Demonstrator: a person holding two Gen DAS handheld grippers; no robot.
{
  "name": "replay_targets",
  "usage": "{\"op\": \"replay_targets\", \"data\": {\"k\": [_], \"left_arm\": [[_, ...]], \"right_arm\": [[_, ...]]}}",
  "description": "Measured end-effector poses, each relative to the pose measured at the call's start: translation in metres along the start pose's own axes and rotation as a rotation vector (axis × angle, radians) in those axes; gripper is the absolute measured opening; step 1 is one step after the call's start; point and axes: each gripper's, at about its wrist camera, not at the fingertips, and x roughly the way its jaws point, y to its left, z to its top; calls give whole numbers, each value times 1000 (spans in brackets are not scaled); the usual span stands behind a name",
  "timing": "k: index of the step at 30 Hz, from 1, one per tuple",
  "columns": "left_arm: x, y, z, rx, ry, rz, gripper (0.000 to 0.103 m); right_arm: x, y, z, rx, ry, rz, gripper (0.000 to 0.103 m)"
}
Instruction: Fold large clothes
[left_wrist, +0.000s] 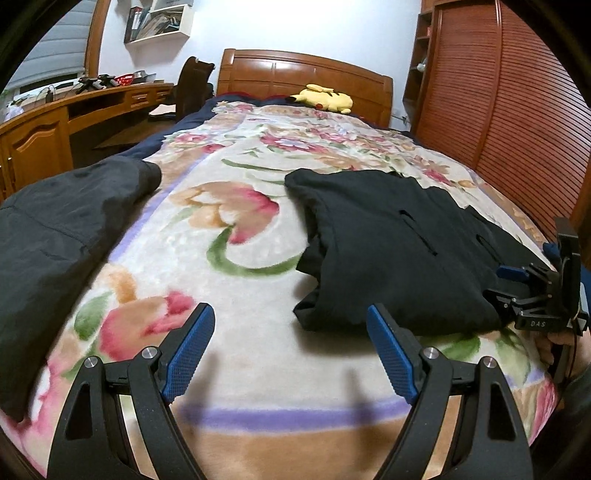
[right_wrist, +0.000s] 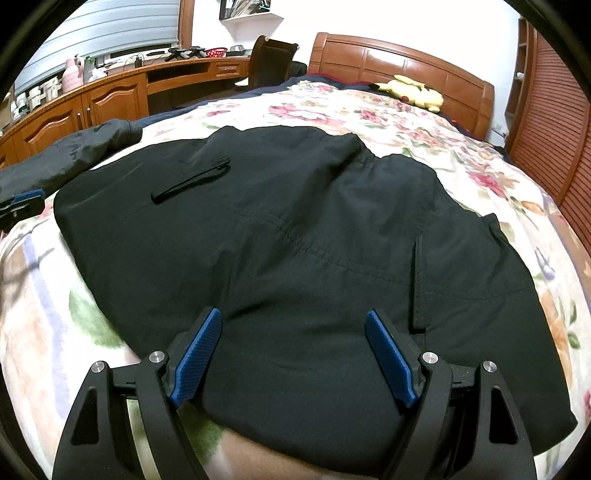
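Black trousers (right_wrist: 295, 240) lie folded on the floral blanket (left_wrist: 258, 229), toward the wardrobe side of the bed. Near hem hangs close to the blanket's foot edge. Left of the trousers a wide strip of bare blanket runs up to the headboard (left_wrist: 303, 70). A dark grey jacket (left_wrist: 62, 221) lies left of the trousers, well apart, draped at the bed's left edge.

Left gripper (left_wrist: 291, 350) hovers over bare blanket just left of the trousers' near corner, jaws spread wide, nothing between them. Right gripper (right_wrist: 295, 354) sits over the trousers' near edge, jaws spread, cloth under both blue pads (right_wrist: 195, 365), not pinched.

Left wrist view shows the right gripper from the side at the trousers' right end, plus a bit of the hand (left_wrist: 554, 347) holding it. Right wrist view shows trouser detail: zip pocket (right_wrist: 192, 179), seam stitching, side pocket flap. Left gripper's tip peeks in at that view's left edge.

Beyond the trousers: yellow plush toy (left_wrist: 325, 98) at the headboard. Slatted wardrobe door (left_wrist: 517, 110) close along the trousers' right side. Wooden desk (right_wrist: 110, 92) and chair (right_wrist: 269, 62) past the jacket.
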Motion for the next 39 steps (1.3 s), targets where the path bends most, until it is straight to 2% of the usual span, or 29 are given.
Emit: {"op": "replay_targets", "data": {"k": [2, 5, 8, 22, 24, 29, 39], "left_arm": [[1, -3, 0, 10, 5, -8, 83], [12, -11, 2, 42, 35, 1, 71], [24, -18, 4, 59, 64, 6, 65], [51, -16, 10, -66, 176, -29, 61], [52, -17, 10, -69, 188, -30, 56], [58, -22, 15, -79, 223, -23, 49], [67, -27, 19, -54, 258, 20, 47]], "right_arm": [[0, 0, 0, -2, -1, -2, 82], [-1, 0, 0, -4, -2, -5, 82], [-1, 1, 0, -8, -1, -7, 82], [-2, -1, 1, -9, 4, 5, 82], [-3, -1, 0, -9, 3, 11, 82], [-6, -3, -1, -7, -3, 26, 82], [-14, -1, -4, 2, -31, 21, 82]]}}
